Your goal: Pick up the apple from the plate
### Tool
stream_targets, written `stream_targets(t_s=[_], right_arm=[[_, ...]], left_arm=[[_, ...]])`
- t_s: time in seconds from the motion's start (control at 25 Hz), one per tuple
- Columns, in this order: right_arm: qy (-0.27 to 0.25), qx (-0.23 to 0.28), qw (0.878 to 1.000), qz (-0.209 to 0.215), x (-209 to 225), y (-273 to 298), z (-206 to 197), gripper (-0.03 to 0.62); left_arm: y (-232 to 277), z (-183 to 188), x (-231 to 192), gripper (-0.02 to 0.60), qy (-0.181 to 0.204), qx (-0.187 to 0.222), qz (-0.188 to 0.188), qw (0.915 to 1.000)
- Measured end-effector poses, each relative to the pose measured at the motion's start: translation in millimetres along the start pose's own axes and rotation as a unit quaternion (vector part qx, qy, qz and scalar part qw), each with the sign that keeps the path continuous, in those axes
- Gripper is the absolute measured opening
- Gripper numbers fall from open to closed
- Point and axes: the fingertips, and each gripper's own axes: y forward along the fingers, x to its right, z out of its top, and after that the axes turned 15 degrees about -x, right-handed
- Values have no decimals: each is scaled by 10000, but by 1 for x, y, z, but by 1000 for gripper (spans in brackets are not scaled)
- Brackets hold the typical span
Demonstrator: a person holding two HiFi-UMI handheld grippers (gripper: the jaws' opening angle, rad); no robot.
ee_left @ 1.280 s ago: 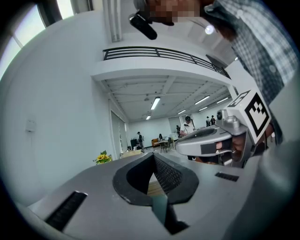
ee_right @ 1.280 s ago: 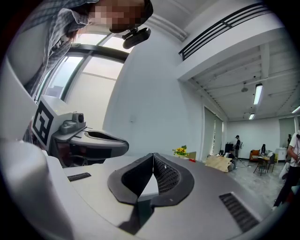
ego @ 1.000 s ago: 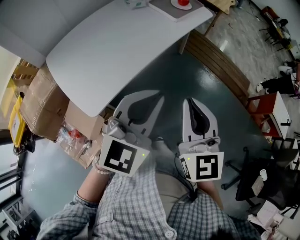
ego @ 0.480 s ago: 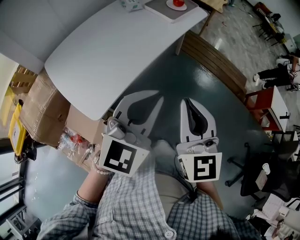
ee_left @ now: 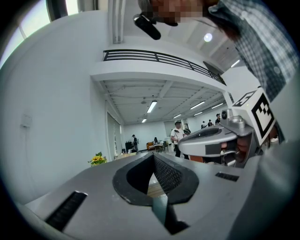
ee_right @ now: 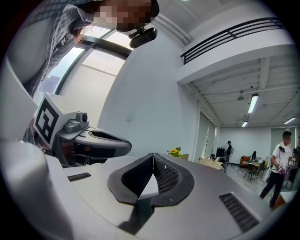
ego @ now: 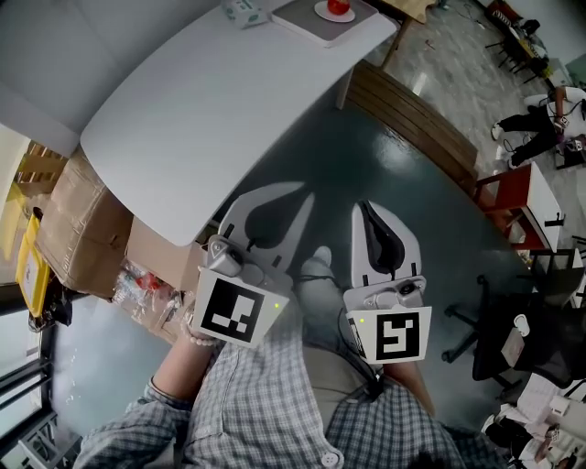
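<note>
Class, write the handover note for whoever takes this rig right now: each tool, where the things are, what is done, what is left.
Left tool: shut, empty, held low by the body.
Right tool: shut, empty, beside it.
Apple: on the plate, on a tray at the far end of the table, well away from both tools.
Done: nothing; apple not yet touched.
Left: move to the table, open one tool, close on the apple, lift it off the plate.

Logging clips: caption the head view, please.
Left gripper and right gripper shut, empty, above the floor; apple sits on plate across the table.
</note>
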Motion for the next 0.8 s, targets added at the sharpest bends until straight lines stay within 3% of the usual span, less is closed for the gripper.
stream_targets(t_s=[0.32, 0.8], right_arm=[[-14, -21, 9999, -144, 66, 25, -16, 21], [-61, 64, 9987, 496, 186, 95, -21, 21]], left_arm=[[58, 9, -1, 8, 53, -146, 136, 9998], [178, 42, -17, 8, -255, -328, 716, 9966]])
